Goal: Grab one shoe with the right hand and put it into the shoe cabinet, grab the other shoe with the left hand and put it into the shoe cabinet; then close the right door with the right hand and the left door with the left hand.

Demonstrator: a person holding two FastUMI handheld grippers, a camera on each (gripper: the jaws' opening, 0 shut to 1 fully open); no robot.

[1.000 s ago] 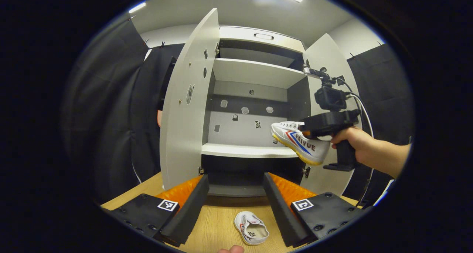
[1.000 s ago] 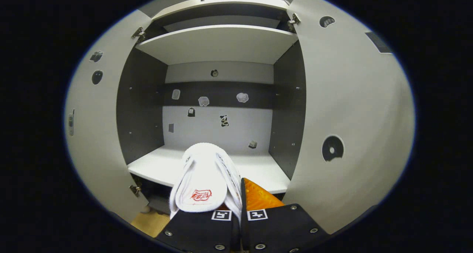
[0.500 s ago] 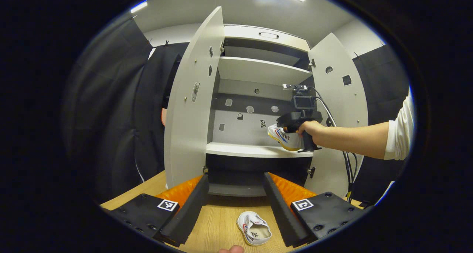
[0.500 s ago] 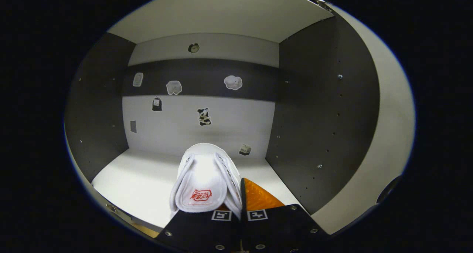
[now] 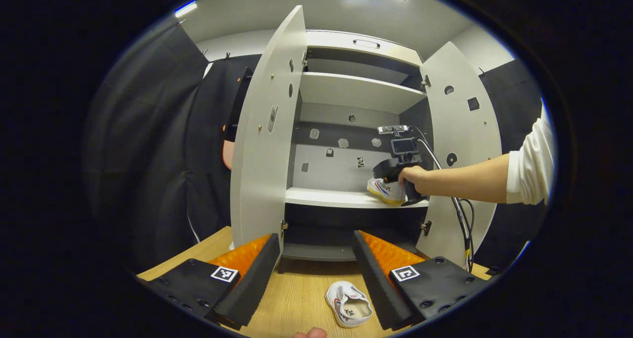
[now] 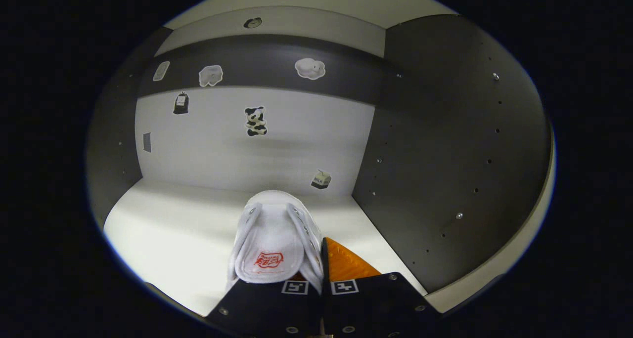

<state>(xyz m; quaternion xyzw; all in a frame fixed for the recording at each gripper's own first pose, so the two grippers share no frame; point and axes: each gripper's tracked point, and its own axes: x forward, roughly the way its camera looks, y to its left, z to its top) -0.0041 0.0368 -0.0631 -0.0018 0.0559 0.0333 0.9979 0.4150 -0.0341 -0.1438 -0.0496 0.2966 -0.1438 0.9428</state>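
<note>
Shoe cabinet: it is seen standing at the far edge of the table, with both doors swung open and pale shelves set between dark side walls.
Left door: it is held wide open, its inner face turned towards the left gripper view.
Right door: it is likewise open, behind the outstretched forearm.
Table: a light wooden top is seen in front of the cabinet.
Middle shelf: a white board is shown close up in the right gripper view, with small stickers on the back wall above it.
Person: a forearm with a white sleeve is stretched in from the right, the hand wrapped round the right gripper's handle.
Right gripper: it is reached into the cabinet at the right end of the middle shelf and is clamped on the first shoe, the jaws drawn nearly together.
Left gripper: it is held low over the table with its jaws spread wide apart and nothing between them.
First shoe: a white sneaker is gripped at the heel end, toe pointing to the back wall, at or just above the shelf; contact with the shelf cannot be told.
Second shoe: a white sneaker is left lying on the table, opening upward, between the left gripper's fingers as seen from its camera.
</note>
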